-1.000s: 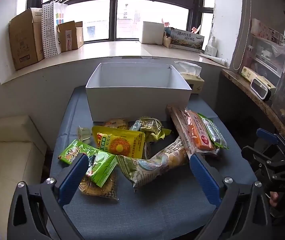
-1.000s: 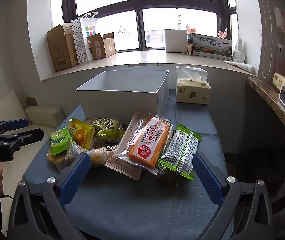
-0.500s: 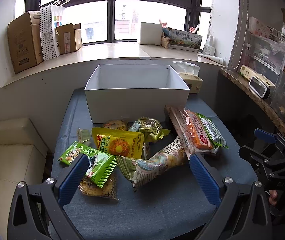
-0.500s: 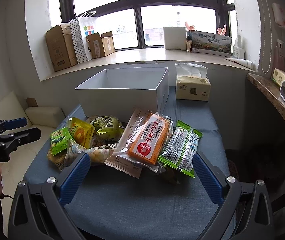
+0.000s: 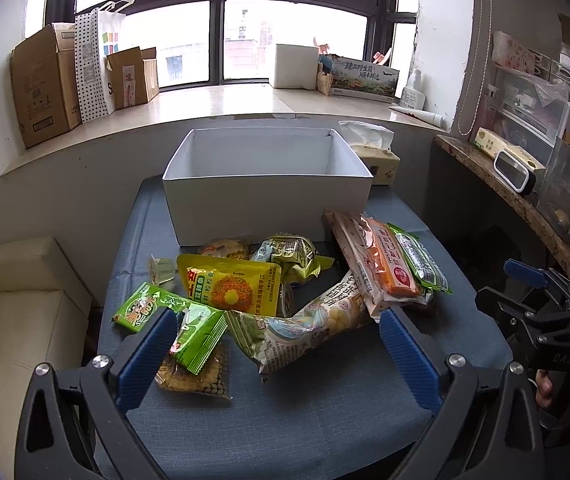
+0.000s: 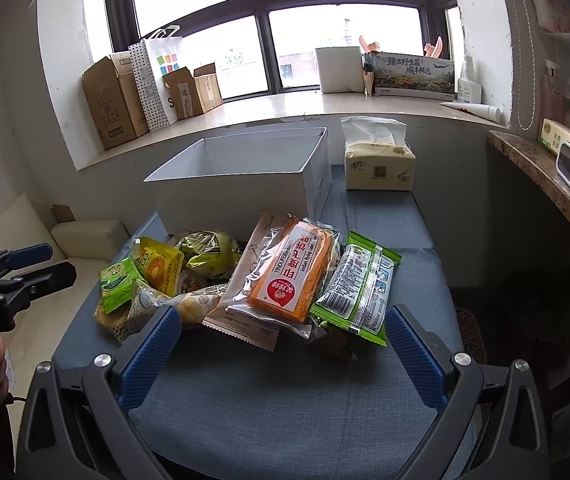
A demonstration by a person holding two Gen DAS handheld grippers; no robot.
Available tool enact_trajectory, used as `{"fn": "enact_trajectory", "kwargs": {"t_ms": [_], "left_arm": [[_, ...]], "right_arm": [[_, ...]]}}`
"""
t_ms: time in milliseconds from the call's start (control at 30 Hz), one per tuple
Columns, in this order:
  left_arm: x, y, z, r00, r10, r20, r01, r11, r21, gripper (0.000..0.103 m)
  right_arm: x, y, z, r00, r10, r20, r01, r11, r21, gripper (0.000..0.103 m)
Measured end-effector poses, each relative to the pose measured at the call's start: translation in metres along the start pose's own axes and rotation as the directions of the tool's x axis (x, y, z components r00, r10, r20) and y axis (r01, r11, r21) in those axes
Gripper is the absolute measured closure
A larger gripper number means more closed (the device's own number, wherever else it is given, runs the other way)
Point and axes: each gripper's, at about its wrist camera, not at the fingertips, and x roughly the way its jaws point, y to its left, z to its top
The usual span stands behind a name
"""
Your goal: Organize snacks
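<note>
A pile of snack packets lies on the blue-grey table (image 5: pixel 305 400) in front of an empty white box (image 5: pixel 267 204) (image 6: pixel 241 196). Among them are a yellow pouch (image 5: pixel 231 288), a green packet (image 5: pixel 189 326), a long pale puffed bag (image 5: pixel 309 324), an orange flying-cake pack (image 6: pixel 291 276) and a green-edged clear packet (image 6: pixel 359 288). My left gripper (image 5: pixel 275 354) is open above the table's near edge, just short of the green packet and the pale bag. My right gripper (image 6: pixel 281 354) is open too, holding nothing, in front of the orange pack.
A tissue pack (image 6: pixel 379 162) stands right of the box. Cardboard boxes (image 5: pixel 45 88) and a dotted paper bag (image 5: pixel 95 64) line the windowsill. A cream sofa (image 5: pixel 17 312) is on the left, a brown shelf (image 5: pixel 517 196) with a white clock on the right.
Both grippers have edged slightly forward and up, so the box and snacks sit a little lower in view. Nothing was grasped and no snack moved.
</note>
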Motion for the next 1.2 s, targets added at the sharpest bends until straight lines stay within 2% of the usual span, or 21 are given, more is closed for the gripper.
{"fn": "enact_trajectory", "kwargs": {"t_ms": [533,1200], "left_arm": [[0.0005,0.0016,-0.0019,1.000,0.003,-0.001,-0.003,1.000,-0.002,0.000],[-0.0026,0.0002,-0.0035,1.000,-0.004,0.008,0.003,1.000,0.009,0.000]], "right_arm": [[0.0019,0.0020,-0.0015,1.000,0.015,-0.011,-0.015,1.000,-0.001,0.000],[0.0075,-0.0022,-0.0037,0.999,-0.008,-0.033,0.009,1.000,0.010,0.000]]}}
